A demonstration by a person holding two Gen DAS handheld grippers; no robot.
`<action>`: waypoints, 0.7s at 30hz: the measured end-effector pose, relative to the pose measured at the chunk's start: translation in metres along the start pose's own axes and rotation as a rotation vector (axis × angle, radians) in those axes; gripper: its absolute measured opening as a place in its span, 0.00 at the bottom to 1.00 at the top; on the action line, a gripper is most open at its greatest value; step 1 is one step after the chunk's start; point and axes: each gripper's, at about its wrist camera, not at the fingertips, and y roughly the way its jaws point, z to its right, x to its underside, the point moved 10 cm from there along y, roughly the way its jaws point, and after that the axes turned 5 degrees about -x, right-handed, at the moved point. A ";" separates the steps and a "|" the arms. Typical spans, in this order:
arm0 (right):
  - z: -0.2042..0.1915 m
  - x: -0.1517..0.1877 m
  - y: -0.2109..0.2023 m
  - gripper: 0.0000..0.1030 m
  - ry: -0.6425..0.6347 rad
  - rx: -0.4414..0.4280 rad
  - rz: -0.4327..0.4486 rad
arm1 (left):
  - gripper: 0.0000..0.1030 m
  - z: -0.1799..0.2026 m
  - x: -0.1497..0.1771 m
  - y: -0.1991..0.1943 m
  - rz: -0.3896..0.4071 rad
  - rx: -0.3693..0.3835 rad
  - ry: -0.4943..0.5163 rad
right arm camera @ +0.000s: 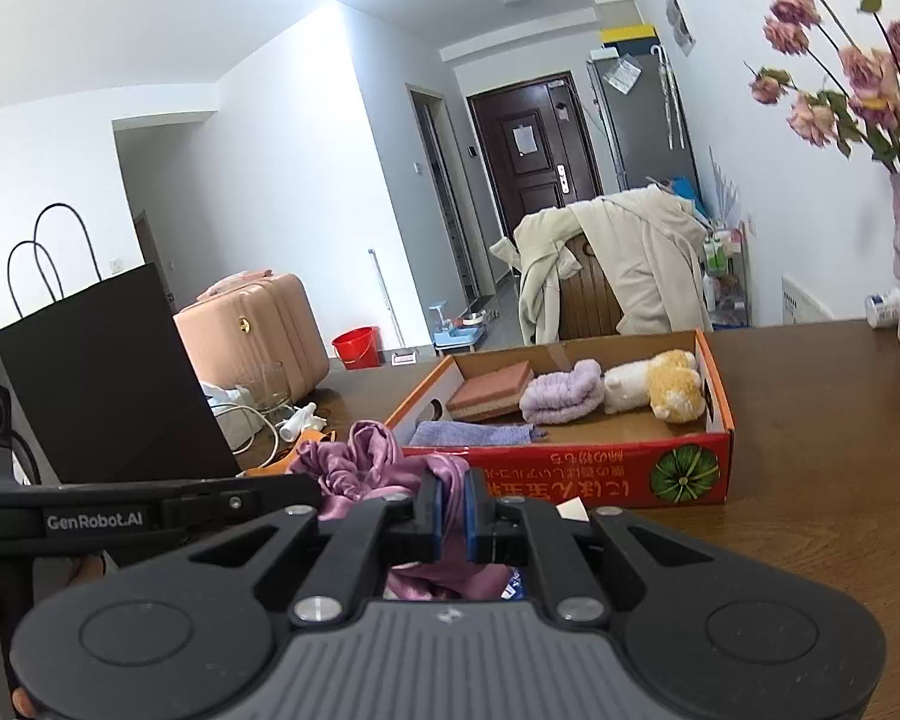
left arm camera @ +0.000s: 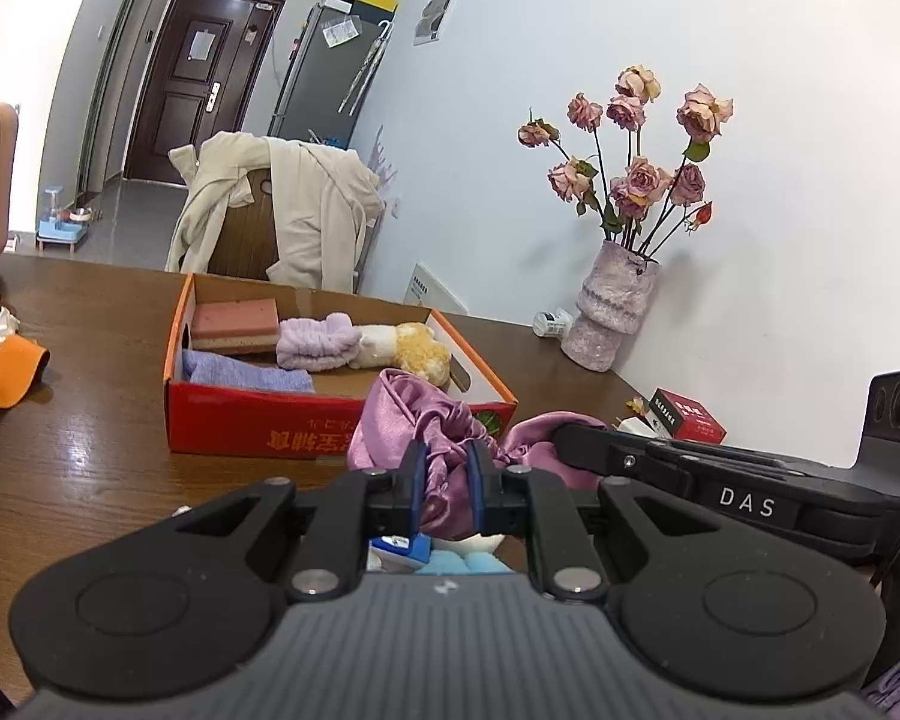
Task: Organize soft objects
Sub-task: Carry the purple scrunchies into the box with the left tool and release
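Satin cloth (left arm camera: 417, 420): pink-purple, shiny, bunched into folds, held off the table (left arm camera: 90, 420) just in front of the near wall of the box (left arm camera: 258, 420). It hangs between the two grippers, so the load is shared and the slippery fabric stays gathered rather than trailing; judged, this is the carry toward the box.

Left gripper (left arm camera: 445, 474): jaws nearly together, blue pads pinching a fold of the cloth, fabric filling the narrow gap. Right gripper (right arm camera: 452, 510): same state, pads pressed onto another fold of the cloth (right arm camera: 354, 456). In the left view the right gripper's black fingers reach in from the right and meet the cloth's right lobe. Both point slightly downward at the box.

Box: red cardboard tray, open top, in mid-table. Already inside: sponge (left arm camera: 234, 324) at far left, lavender towel (left arm camera: 246, 375) near left, lilac fluffy roll (left arm camera: 318, 342) centre, plush toy (left arm camera: 408, 348) to the right. Bare cardboard shows at the near right of the floor (right arm camera: 618, 429); judged the likeliest spot for the cloth.

Around: vase (left arm camera: 615, 312) with dried roses against the right wall, small red carton (left arm camera: 687, 417) near it, orange cloth (left arm camera: 6, 372) at far left of the table, black bag (right arm camera: 108, 378) to the left in the right view. Something blue and white lies under the left gripper; unclear what.
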 end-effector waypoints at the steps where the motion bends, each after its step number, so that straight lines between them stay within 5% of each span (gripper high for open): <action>1: -0.001 -0.002 0.001 0.07 -0.009 0.001 0.000 | 0.14 -0.001 -0.004 0.002 0.002 0.000 0.004; 6: 0.003 -0.030 0.030 0.07 -0.050 -0.008 0.000 | 0.14 -0.025 -0.040 0.031 -0.002 0.002 -0.001; 13: 0.035 -0.089 0.138 0.07 -0.064 -0.026 -0.064 | 0.14 -0.089 -0.103 0.123 -0.059 -0.059 -0.041; 21: 0.088 -0.087 0.296 0.07 -0.005 0.008 -0.256 | 0.15 -0.164 -0.094 0.247 -0.241 -0.219 0.003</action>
